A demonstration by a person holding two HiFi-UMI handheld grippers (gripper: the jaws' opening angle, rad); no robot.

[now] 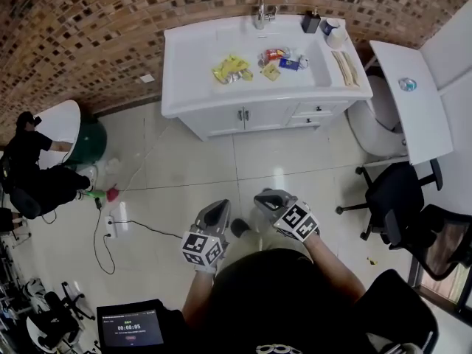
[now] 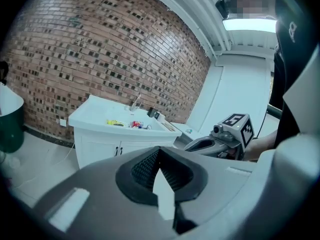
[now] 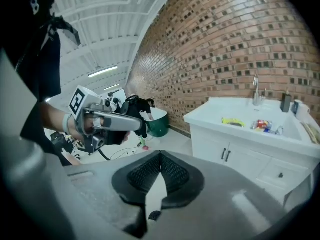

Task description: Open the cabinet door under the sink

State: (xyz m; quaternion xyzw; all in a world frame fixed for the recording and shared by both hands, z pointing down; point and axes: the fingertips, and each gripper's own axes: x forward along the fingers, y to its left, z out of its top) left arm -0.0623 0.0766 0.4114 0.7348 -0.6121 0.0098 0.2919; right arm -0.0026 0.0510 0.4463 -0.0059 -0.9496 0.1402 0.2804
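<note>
Brick wall (image 1: 88,35) runs behind a white sink cabinet (image 1: 184,87) that stands on pale floor tiles (image 1: 280,161). Its two cabinet doors (image 1: 221,119) sit under the basin (image 1: 243,39) on the front face. Both are flush and closed, with a pair of dark handles (image 1: 242,114) side by side where they meet. Two small drawers (image 1: 322,109) lie just to the right of the doors. A faucet (image 1: 262,13) rises at the back rim. In the basin lie yellow packets (image 1: 231,68) and a cluster of coloured packets (image 1: 284,59), possibly snack wrappers, though they are too small to tell.

Well apart from the cabinet, out on the open floor, the person holds both tools low and close to each other. The left gripper (image 1: 221,206) points toward the cabinet with its jaw tips pressed together and nothing between them. The right gripper (image 1: 264,198) is the same, tips met and empty.

Further out, a white table (image 1: 409,98) and a black office chair (image 1: 394,190) stand to the right. To the left are a green bin (image 1: 88,139) and a seated person in black (image 1: 29,161).
</note>
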